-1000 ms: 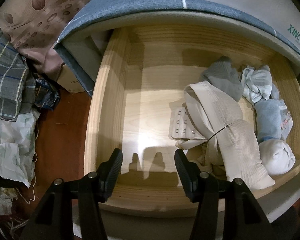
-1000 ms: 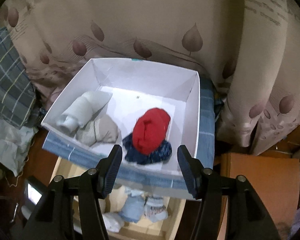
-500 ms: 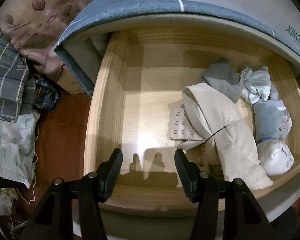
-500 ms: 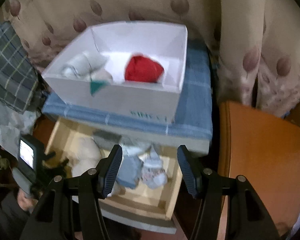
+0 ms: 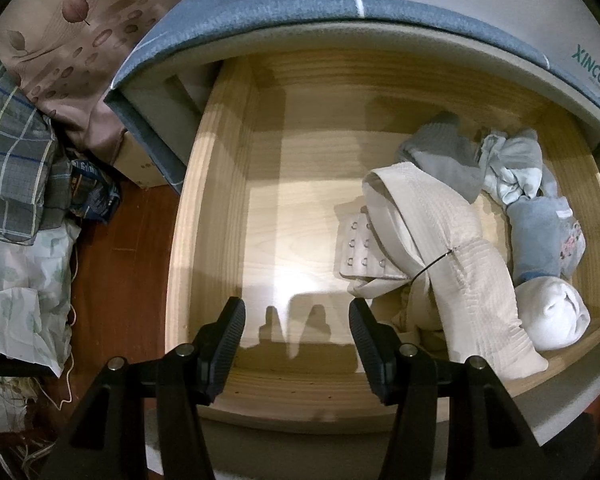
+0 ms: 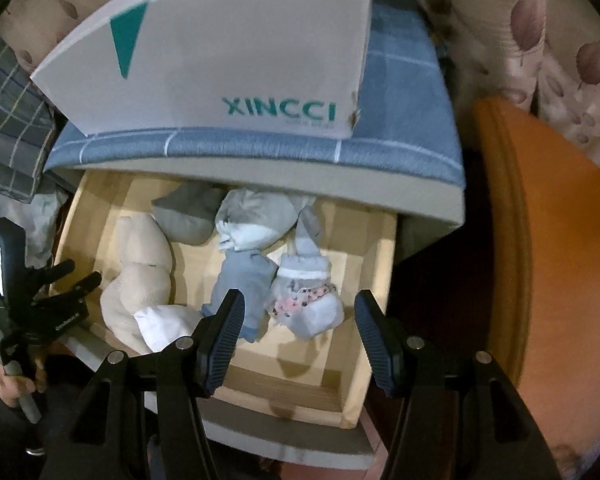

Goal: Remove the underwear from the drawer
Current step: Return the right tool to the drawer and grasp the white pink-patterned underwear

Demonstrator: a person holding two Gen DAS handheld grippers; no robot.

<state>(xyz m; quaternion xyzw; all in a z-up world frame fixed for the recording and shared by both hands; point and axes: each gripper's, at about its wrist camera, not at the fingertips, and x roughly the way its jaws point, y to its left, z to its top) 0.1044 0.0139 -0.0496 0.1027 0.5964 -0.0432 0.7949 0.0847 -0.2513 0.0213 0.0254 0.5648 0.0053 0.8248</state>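
The wooden drawer (image 5: 220, 208) is pulled open. Its right half holds a beige bra (image 5: 452, 256), a grey garment (image 5: 444, 156), pale blue underwear (image 5: 540, 240) and a white roll (image 5: 556, 316). My left gripper (image 5: 296, 320) is open and empty over the drawer's bare front left. In the right wrist view my right gripper (image 6: 298, 312) is open and empty, above the blue underwear (image 6: 244, 280) and a patterned pair (image 6: 308, 300) in the drawer (image 6: 376, 264). The left gripper (image 6: 60, 284) shows at the drawer's left edge.
A white XINCCI box (image 6: 228, 60) stands on the blue-covered cabinet top (image 6: 400, 148) above the drawer. An orange wooden surface (image 6: 540, 240) is to the right. Plaid cloth (image 5: 12, 168) and bags (image 5: 24, 280) lie on the floor to the left.
My right gripper has swung down from the white box to over the open drawer's clothes. The left gripper has barely moved.
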